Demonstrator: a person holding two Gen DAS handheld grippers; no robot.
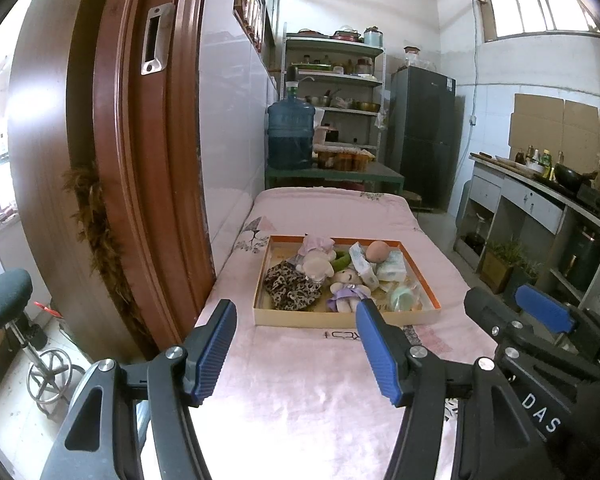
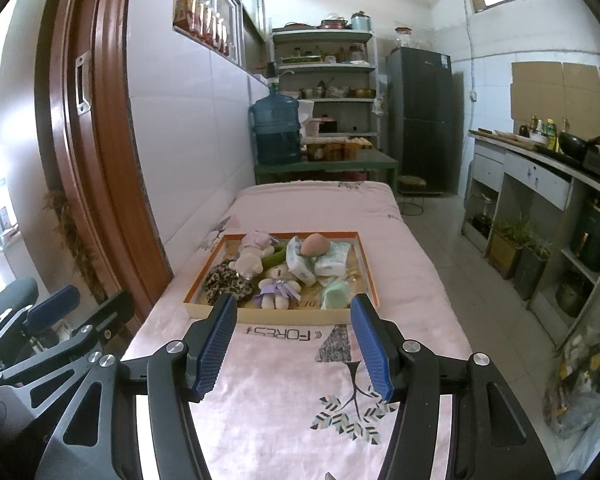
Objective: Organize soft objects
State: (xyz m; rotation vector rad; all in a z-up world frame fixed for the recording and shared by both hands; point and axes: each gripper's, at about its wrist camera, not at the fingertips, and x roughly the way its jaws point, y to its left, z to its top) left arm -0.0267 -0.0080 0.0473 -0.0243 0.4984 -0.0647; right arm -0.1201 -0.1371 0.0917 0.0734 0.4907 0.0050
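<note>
On the pink-covered table (image 2: pixel 400 280), a shallow tray (image 2: pixel 276 313) holds plush bears (image 2: pixel 278 286), a leopard-print cloth (image 2: pixel 224 284) and tissue packs (image 2: pixel 332 260); left gripper (image 1: pixel 296 322) and right gripper (image 2: pixel 294 316) hover nearby, jaws wide, empty.

A shallow orange-rimmed tray (image 2: pixel 370 270) sits on the pink cloth, crowded with soft things. At its left lies a leopard-print fabric piece (image 2: pixel 226 284), with a pale teddy bear (image 2: pixel 249 265) against it. A smaller bear in a lilac dress (image 2: pixel 277 286) lies face up near the front edge. White tissue packs (image 2: pixel 332 259) sit toward the right under a peach-coloured ball (image 2: pixel 315 245); a mint-green pad (image 2: pixel 336 295) lies in front.
</note>
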